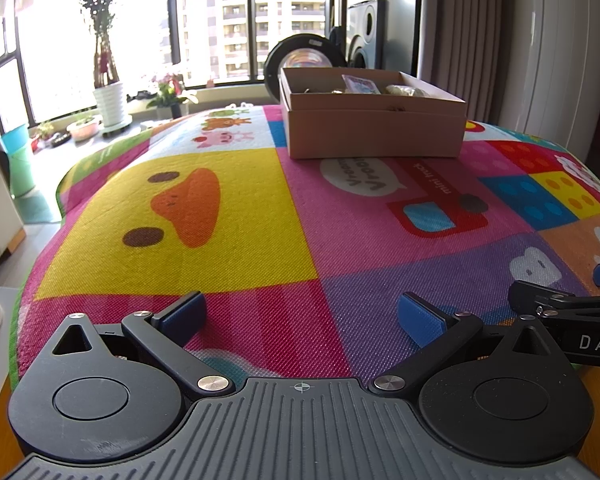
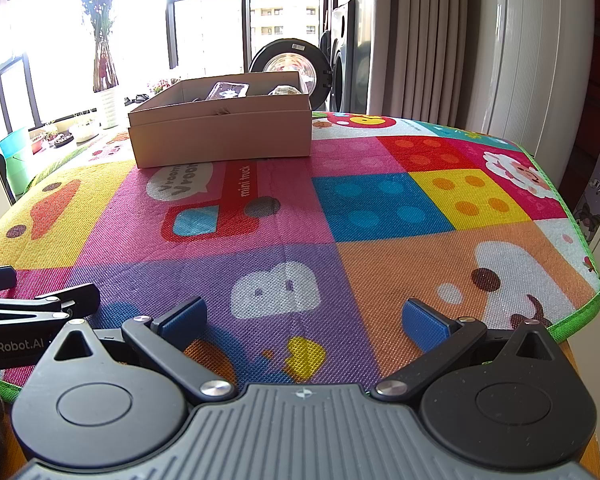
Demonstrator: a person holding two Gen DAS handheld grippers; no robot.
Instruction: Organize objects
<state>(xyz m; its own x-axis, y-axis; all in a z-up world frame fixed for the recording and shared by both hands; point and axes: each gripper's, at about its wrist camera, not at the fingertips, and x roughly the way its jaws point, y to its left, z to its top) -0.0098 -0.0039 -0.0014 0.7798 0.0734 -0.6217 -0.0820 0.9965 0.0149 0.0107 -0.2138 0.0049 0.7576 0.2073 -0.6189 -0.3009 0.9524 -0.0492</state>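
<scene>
The left hand-held gripper (image 1: 302,316) hovers low over the colourful play mat (image 1: 236,216), its blue-padded fingers (image 1: 188,314) spread wide and empty. An open cardboard box (image 1: 374,128) sits on the mat's far side, with small packets (image 1: 360,84) inside. The right hand-held gripper (image 1: 572,300) pokes in at the right edge.

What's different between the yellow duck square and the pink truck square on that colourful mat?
The yellow duck square is yellow, with an orange bill and brown dots; the pink truck square is pink, with a red truck.

The truck square bears words, "mini truck" and a "Vroom" bubble; the duck square shows none.

The cardboard box rests partly on the truck square, not on the duck square.

Both are neighbouring cartoon panels on one mat.
</scene>
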